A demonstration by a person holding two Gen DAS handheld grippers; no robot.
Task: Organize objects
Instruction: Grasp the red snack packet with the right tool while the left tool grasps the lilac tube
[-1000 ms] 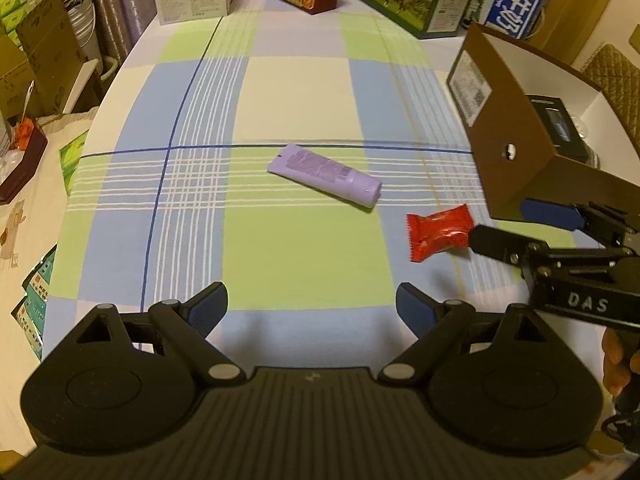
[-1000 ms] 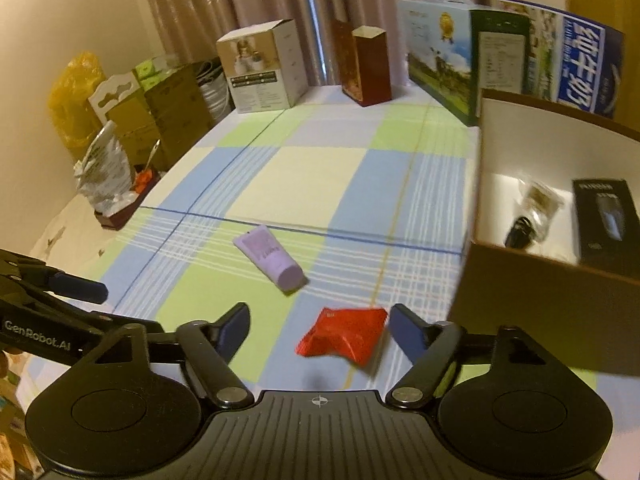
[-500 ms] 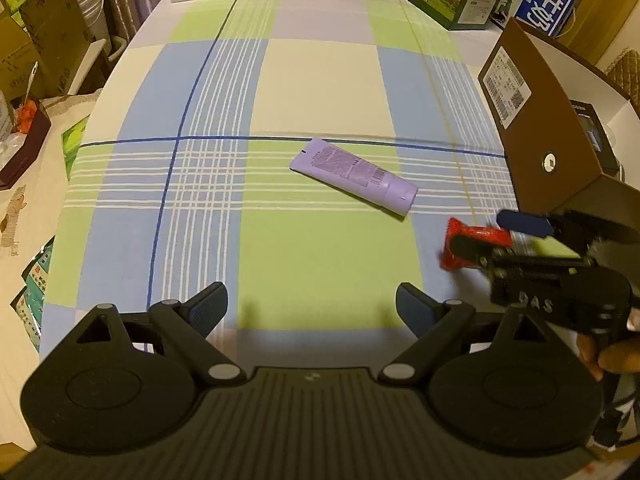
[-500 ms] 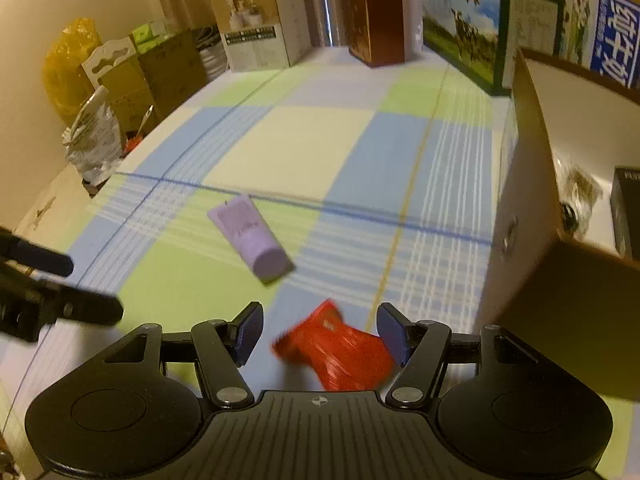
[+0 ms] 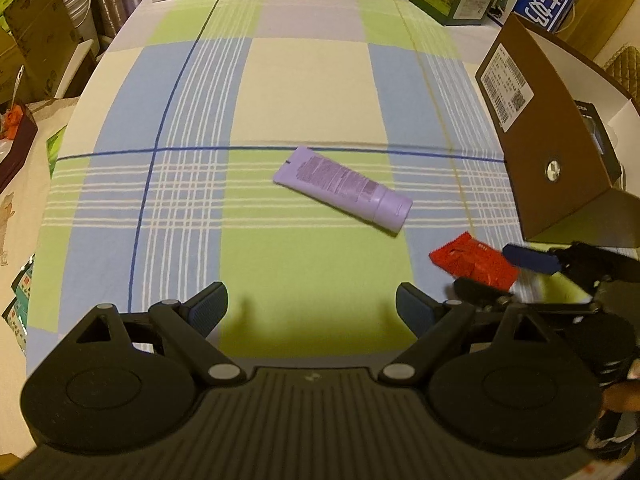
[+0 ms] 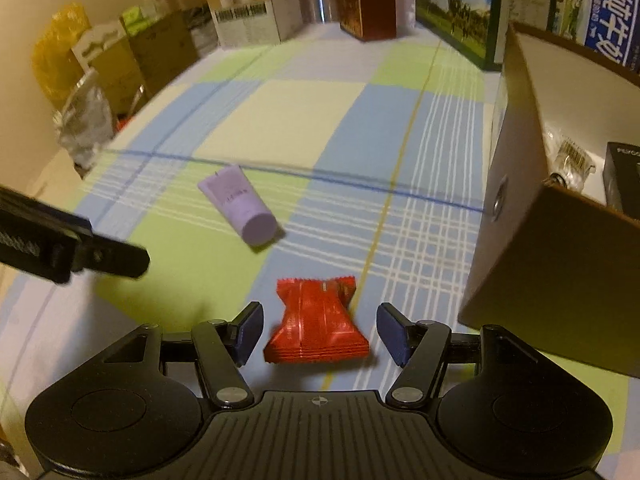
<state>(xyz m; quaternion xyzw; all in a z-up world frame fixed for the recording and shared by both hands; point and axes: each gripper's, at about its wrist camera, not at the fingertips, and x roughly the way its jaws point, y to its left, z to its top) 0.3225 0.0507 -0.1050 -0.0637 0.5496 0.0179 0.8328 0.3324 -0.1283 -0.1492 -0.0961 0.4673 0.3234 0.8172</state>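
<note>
Right gripper point(image 6: 320, 334) astride red packet point(image 6: 316, 322), jaws spread.
Packet flat on bench point(image 6: 280, 120), box point(image 6: 560, 272) at 2 o'clock. I'd centre, then pinch the middle. Left gripper point(image 5: 312, 306) spread, idle.

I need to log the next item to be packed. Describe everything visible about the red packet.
The red packet is a small, shiny foil-like wrapper with crimped, zigzag ends and a pinched middle, sealed as far as can be seen. It lies flat on the checked tablecloth, between the open fingers of the right gripper, which do not yet press it. The purple tube lies apart from it, and the brown cardboard box stands to its right.
</note>
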